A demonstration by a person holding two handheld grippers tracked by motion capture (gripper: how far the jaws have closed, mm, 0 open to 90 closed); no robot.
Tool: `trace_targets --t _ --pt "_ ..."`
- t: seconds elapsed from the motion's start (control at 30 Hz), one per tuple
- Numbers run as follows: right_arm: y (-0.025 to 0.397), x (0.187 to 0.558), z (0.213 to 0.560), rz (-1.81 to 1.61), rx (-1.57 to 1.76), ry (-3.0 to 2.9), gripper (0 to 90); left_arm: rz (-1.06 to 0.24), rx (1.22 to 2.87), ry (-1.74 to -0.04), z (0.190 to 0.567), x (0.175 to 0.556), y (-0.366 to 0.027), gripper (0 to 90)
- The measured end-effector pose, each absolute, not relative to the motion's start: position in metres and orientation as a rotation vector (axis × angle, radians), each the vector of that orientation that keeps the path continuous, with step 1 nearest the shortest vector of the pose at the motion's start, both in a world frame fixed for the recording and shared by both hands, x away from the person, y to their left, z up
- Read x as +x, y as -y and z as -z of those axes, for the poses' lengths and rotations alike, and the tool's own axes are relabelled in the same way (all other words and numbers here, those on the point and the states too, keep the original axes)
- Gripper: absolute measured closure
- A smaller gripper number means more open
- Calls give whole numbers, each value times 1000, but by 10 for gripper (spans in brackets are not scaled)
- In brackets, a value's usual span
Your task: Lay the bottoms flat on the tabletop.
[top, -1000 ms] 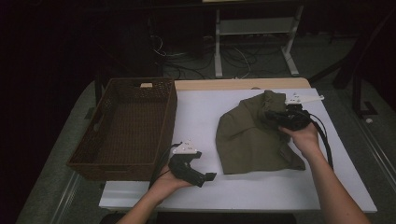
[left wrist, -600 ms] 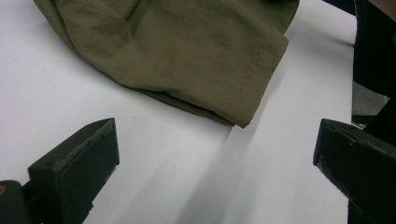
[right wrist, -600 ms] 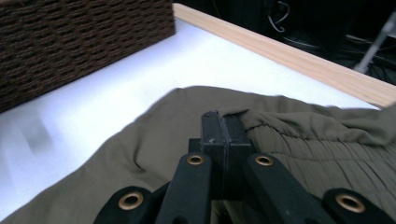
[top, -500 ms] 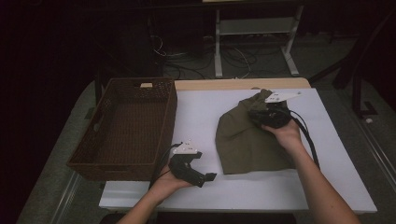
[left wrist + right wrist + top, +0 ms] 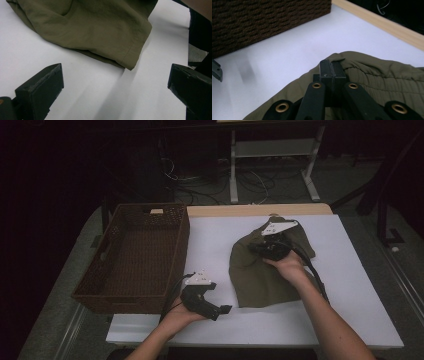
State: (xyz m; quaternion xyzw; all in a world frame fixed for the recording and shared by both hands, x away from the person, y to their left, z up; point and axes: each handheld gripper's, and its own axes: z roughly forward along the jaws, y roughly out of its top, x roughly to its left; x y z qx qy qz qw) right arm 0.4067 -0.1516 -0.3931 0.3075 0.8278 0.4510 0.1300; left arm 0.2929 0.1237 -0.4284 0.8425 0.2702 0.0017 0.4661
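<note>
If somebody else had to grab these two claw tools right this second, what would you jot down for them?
Right gripper: jaws shut on the olive garment at its gathered edge, near the table's far side.
Left gripper: open, holding nothing, near the garment's near corner.
Wicker basket: left of the garment on the white table, nothing in it.
Done: garment pinched.
Left, probably: fold it or move it into the basket.

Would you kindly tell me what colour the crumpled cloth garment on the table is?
The crumpled cloth garment is plain olive green, clearest in the left gripper view.

garment (image 5: 100,32) cut off at top edge, basket (image 5: 262,22) cropped, room behind dark
</note>
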Motion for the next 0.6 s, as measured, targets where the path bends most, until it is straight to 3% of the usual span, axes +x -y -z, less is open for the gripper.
trace_targets --t 0.3,0.4,0.6 --pt "150 410 409 -1268 926 -2464 875 -2 2073 -658 429 292 -123 0" --pt "159 407 405 -1297 929 -2475 724 -3 2074 -657 428 292 -124 0" --pt "181 395 393 -1314 935 -2452 604 -7 2068 -660 427 292 -125 0"
